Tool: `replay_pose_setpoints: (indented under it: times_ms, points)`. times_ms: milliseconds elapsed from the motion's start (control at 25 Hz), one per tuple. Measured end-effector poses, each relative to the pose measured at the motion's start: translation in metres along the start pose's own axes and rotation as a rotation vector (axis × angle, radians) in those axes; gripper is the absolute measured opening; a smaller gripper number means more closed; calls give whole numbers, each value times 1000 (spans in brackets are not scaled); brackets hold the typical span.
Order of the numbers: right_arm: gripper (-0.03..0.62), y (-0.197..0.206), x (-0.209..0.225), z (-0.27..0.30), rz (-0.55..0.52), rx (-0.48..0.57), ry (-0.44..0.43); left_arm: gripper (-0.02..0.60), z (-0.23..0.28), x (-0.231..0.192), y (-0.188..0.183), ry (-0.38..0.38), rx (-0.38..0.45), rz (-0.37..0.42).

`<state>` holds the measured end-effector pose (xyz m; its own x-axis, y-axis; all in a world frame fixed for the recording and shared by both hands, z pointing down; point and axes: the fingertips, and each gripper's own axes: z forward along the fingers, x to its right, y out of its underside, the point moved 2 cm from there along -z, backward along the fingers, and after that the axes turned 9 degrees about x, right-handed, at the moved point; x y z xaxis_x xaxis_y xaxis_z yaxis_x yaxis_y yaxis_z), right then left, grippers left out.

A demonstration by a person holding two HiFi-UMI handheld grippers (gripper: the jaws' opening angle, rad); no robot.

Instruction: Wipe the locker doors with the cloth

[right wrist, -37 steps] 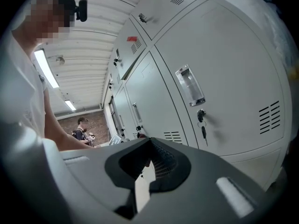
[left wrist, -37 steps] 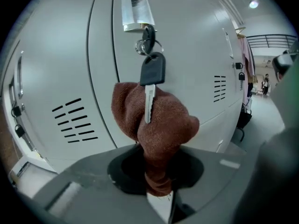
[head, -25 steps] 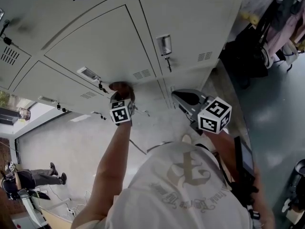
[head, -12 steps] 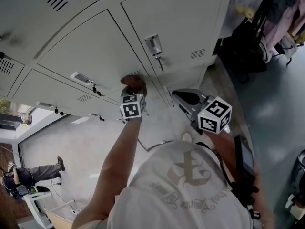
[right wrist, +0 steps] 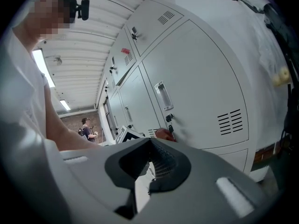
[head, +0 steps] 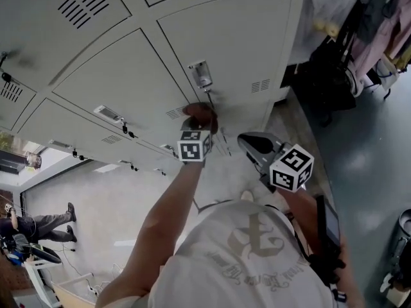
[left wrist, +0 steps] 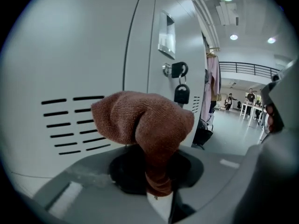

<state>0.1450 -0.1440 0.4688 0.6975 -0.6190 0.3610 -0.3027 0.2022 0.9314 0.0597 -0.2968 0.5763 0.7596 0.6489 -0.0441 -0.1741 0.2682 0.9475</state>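
Note:
A brown cloth (head: 201, 114) is bunched in my left gripper (head: 200, 126), which is shut on it and presses it against the grey locker doors (head: 128, 76). It sits at the seam just under the right door's latch (head: 200, 74). In the left gripper view the cloth (left wrist: 145, 120) covers the jaws, with vent slots (left wrist: 70, 125) to its left and a hanging padlock (left wrist: 181, 94) just behind. My right gripper (head: 250, 143) hangs lower right, away from the doors, shut and empty. From the right gripper view (right wrist: 150, 143) a bit of the cloth (right wrist: 164, 134) shows by the door.
More locker doors (head: 244, 37) run up and left. Bags and hanging clothes (head: 359, 37) crowd the wall's right end. A person (head: 32, 226) stands far off at lower left. The grey floor (head: 366, 159) lies to the right.
My left gripper has slid the cloth to the right along the doors, from the left door's vent to the seam under the latch. The right gripper has barely moved.

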Motion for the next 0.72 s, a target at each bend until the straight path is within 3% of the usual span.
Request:
replay_pose_setpoints:
  times_ms: [360, 720]
  points:
    - [8, 3, 5, 2, -12, -11, -23, 84, -39, 42, -12, 97, 129, 14]
    - [8, 10, -28, 28, -78, 7, -28, 84, -126, 66, 17, 161, 155, -12]
